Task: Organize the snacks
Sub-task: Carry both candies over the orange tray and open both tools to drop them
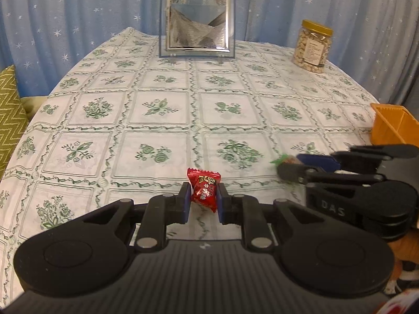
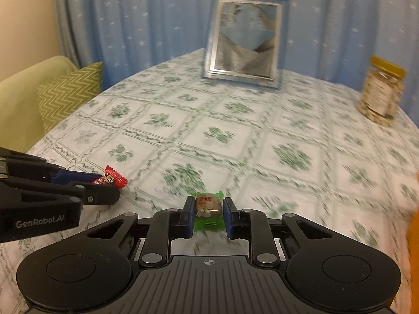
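Red candy (image 1: 203,193) low centre of left view, pinched in closed left gripper (image 1: 203,202) fingers; green candy (image 2: 208,210) low centre of right view, right gripper (image 2: 208,216) fingers clamped on it. Both over tabletop (image 1: 167,104). Pickup step seems done; next probably carry into orange bin (image 1: 395,125), right edge

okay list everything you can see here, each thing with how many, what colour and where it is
Red foil-wrapped candy: one, red, between the left gripper's pads.
Green clear-wrapped candy: one, green, between the right gripper's pads.
Orange plastic bin: one, orange, right table edge.
Clear nut jar with yellow lid: one, far right.
Silver-framed sand picture: one, upright, far middle.
Floral tablecloth: one, white and green, covering the table.
Green zigzag cushion: one, left of the table.
Starred blue curtain: behind.
Left gripper: black, blue pads, shut.
Right gripper: same, shut.
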`<move>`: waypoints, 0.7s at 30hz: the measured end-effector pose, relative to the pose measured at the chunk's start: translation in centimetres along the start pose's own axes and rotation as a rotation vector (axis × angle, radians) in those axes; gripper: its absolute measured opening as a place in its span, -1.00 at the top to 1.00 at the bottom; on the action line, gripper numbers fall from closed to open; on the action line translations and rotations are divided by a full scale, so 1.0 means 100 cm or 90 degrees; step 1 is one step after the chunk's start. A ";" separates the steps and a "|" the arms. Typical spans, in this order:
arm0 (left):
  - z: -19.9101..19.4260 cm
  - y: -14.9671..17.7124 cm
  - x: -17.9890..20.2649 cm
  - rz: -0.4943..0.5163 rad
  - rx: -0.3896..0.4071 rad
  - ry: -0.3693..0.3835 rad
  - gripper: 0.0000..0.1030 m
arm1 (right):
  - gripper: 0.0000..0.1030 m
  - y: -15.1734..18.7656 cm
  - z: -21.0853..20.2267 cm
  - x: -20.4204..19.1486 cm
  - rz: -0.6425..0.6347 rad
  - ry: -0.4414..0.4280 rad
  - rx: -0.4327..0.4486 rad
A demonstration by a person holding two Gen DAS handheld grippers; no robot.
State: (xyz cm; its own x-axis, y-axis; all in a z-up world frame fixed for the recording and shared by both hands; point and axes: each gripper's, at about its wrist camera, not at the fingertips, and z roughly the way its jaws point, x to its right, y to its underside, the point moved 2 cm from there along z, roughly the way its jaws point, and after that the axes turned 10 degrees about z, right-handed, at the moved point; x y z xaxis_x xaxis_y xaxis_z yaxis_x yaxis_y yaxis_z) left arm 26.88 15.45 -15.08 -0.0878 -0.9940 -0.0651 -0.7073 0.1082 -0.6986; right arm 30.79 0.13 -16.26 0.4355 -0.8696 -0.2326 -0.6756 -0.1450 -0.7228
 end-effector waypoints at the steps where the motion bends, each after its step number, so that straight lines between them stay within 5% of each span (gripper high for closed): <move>1: -0.002 0.000 0.003 0.004 0.001 0.002 0.65 | 0.56 0.002 -0.007 0.003 0.011 0.009 -0.001; 21: -0.114 -0.004 0.102 0.001 0.052 0.067 0.65 | 0.56 0.040 -0.181 0.048 0.161 0.132 0.026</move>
State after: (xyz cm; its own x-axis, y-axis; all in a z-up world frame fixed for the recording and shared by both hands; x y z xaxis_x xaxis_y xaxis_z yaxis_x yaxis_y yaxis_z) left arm 18.32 5.44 -7.35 -0.1655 -0.9862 0.0055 -0.6475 0.1045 -0.7548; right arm 19.37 -13.14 -8.50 0.1237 -0.9536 -0.2744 -0.7212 0.1036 -0.6849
